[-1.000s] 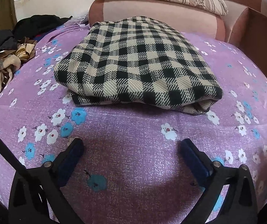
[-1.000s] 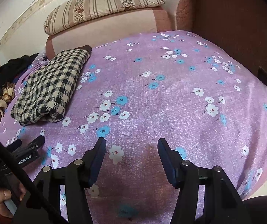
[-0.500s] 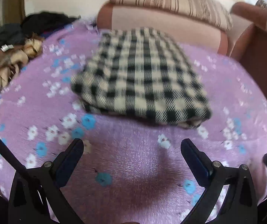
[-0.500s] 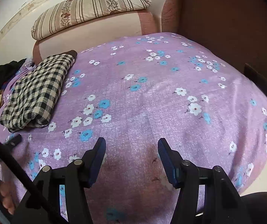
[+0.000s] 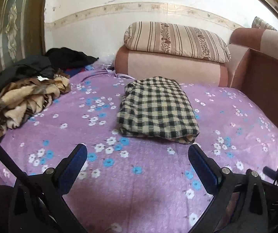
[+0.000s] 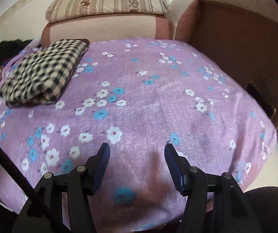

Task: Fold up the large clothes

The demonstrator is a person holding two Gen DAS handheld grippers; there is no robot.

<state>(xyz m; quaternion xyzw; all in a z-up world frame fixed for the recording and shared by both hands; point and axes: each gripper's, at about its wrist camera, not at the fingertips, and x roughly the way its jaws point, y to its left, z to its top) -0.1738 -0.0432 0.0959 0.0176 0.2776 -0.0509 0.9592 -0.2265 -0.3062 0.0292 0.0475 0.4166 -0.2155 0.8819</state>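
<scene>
— Near the centre of the left wrist frame, what's lying on the bed?
— A folded checked garment (image 5: 158,108), black and cream, resting flat on the purple flowered bedspread (image 5: 139,184). From the right wrist it sits in the upper left of the frame (image 6: 43,73), well apart from that claw.
— And the claws?
— The left gripper (image 5: 138,165) fills the bottom of its frame, fingers spread wide apart with nothing between them, only bedspread below. The right gripper (image 6: 137,164) is likewise parted and empty, though less widely, above bare bedspread (image 6: 158,106) at the lower middle of its frame.
— Anything else about?
— At the left edge, a crumpled brown and tan cloth (image 5: 26,99) with dark clothes (image 5: 47,64) heaped behind it. Along the top, a striped pillow (image 5: 177,40) rests on a pink cushion block (image 5: 168,68), just behind the checked garment. A brown sofa side (image 6: 236,38) takes the upper right of the right wrist frame
</scene>
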